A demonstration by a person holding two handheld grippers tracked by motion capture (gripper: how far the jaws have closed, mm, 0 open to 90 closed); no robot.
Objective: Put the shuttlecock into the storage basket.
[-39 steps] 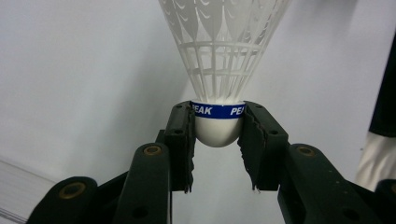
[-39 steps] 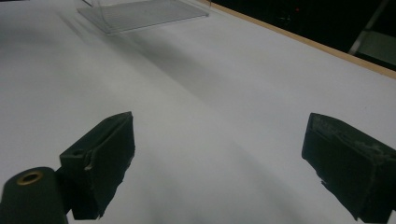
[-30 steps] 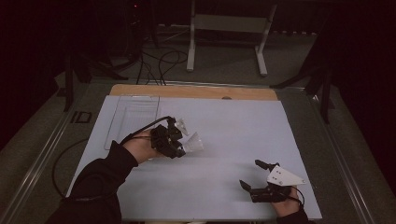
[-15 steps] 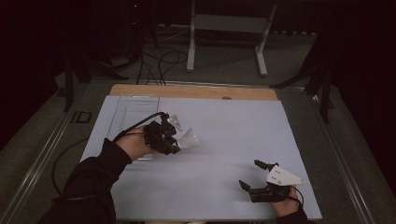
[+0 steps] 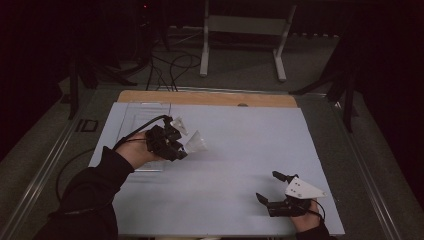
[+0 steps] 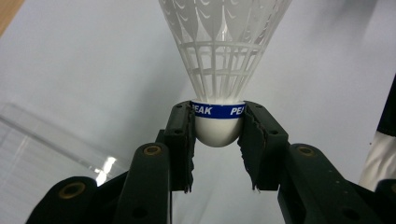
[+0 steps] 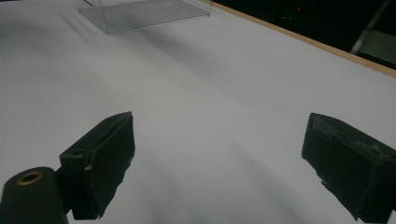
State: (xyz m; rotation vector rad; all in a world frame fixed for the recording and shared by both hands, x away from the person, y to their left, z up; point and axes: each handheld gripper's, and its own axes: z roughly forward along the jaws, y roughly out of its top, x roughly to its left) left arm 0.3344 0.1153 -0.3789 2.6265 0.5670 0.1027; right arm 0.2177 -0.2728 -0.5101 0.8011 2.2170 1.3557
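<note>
A white plastic shuttlecock (image 6: 219, 60) with a blue band reading "PEAK" is held by its rounded cork, and my left gripper (image 6: 217, 123) is shut on that cork from both sides. From above, the left gripper (image 5: 170, 142) hovers over the left half of the white sheet, with the shuttlecock (image 5: 196, 143) skirt pointing right. My right gripper (image 5: 267, 186) rests near the front right corner, jaws wide apart. In its own view the right gripper (image 7: 219, 140) stands open with only bare sheet between the pads.
A clear plastic tray (image 5: 142, 117) lies on the far left of the white sheet (image 5: 240, 150); the clear tray (image 7: 140, 11) also shows ahead of the right jaws. A wooden table edge (image 5: 210, 97) runs along the back. Cables and a metal stand sit on the floor beyond.
My left hand has drifted left and slightly away from me, carrying the shuttlecock. The right gripper has stayed put.
</note>
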